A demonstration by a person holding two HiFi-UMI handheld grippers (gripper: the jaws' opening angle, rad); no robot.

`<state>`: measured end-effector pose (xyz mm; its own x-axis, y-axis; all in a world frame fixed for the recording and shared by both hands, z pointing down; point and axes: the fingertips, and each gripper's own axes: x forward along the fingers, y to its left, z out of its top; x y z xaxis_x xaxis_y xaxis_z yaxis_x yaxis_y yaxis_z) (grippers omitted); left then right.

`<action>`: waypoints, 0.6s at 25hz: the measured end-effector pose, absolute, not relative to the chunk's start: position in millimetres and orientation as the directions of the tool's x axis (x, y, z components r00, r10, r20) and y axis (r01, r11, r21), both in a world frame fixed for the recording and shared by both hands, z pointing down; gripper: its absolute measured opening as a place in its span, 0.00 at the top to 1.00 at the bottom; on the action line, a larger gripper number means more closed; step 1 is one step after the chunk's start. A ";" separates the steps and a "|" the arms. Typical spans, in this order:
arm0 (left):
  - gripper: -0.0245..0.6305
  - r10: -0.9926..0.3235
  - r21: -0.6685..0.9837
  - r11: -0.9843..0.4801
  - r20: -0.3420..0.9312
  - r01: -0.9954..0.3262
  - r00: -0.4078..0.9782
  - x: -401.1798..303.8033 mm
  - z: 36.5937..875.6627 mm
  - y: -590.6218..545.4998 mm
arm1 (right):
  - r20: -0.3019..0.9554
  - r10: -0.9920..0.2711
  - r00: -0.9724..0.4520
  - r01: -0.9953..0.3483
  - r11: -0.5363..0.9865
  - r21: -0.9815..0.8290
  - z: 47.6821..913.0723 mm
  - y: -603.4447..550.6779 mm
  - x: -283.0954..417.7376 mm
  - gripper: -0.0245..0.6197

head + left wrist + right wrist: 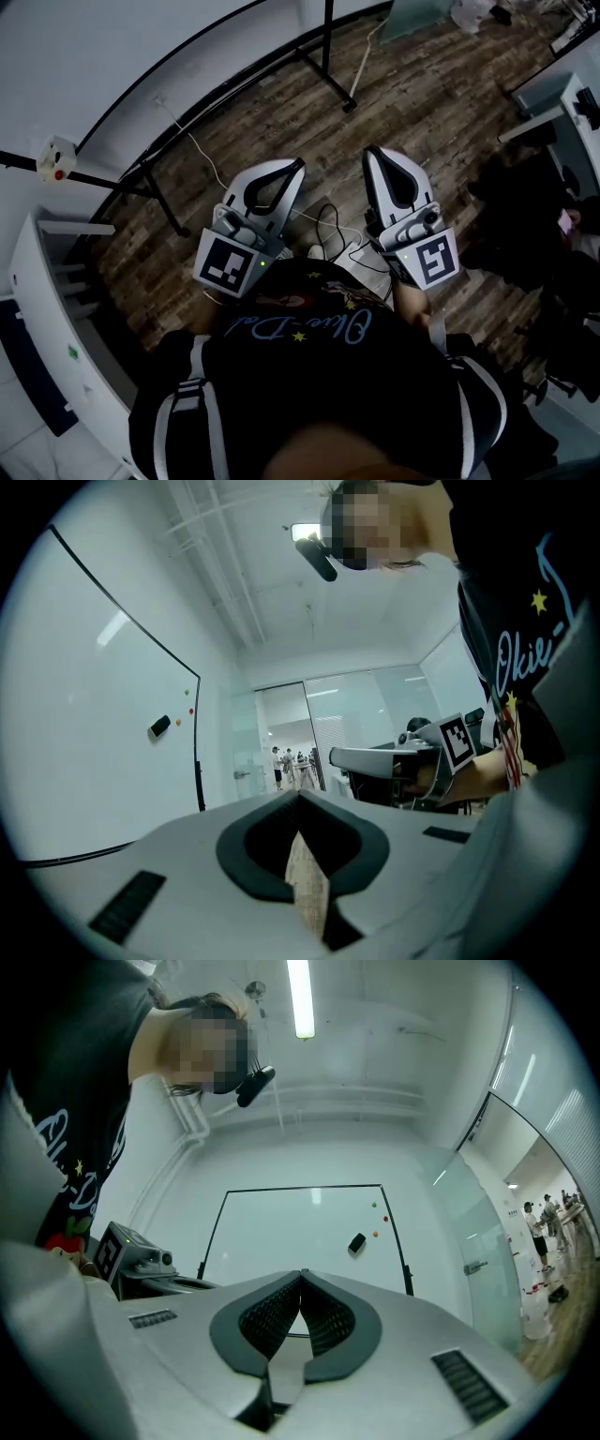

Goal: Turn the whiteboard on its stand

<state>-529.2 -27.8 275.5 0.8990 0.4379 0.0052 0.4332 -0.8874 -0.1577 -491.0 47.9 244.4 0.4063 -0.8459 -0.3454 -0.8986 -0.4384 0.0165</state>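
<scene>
The whiteboard (pixel 112 56) is a large white panel in a black frame at the upper left of the head view, on a black stand (pixel 328 56) with feet on the wooden floor. In the right gripper view the whiteboard (pixel 300 1232) faces me with a black eraser (pixel 356 1242) and small coloured magnets on it. In the left gripper view the whiteboard (pixel 94 714) fills the left side. My left gripper (pixel 298 164) and right gripper (pixel 372 150) are held close to the person's chest, well short of the board. Both are shut with nothing in them: left gripper (pixel 298 794), right gripper (pixel 302 1274).
A white cabinet (pixel 47 309) stands at the left, with a small white box with a red button (pixel 54 159) above it. Cables (pixel 328 230) lie on the floor between the grippers. A desk (pixel 553 103) and dark chair (pixel 525 216) are at the right.
</scene>
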 end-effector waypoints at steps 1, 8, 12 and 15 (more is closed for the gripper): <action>0.97 0.443 -0.158 -0.885 0.004 0.438 0.896 -526.7 275.2 -28.4 | -0.344 -0.844 0.411 -0.897 -0.443 0.016 245.0 47.7 -489.5 0.95; 0.97 0.543 -0.137 -0.833 -0.016 0.536 0.840 -492.9 278.3 -18.8 | -0.300 -0.857 0.419 -0.892 -0.450 0.042 248.4 36.8 -473.5 0.94; 0.97 0.583 -0.123 -0.807 -0.015 0.577 0.812 -462.6 277.7 -21.1 | -0.304 -0.836 0.456 -0.873 -0.486 0.028 245.1 34.6 -451.1 0.94; 0.97 0.600 -0.129 -0.794 -0.016 0.594 0.800 -441.8 274.4 -28.5 | -0.339 -0.806 0.486 -0.857 -0.515 -0.005 240.8 35.2 -432.3 0.94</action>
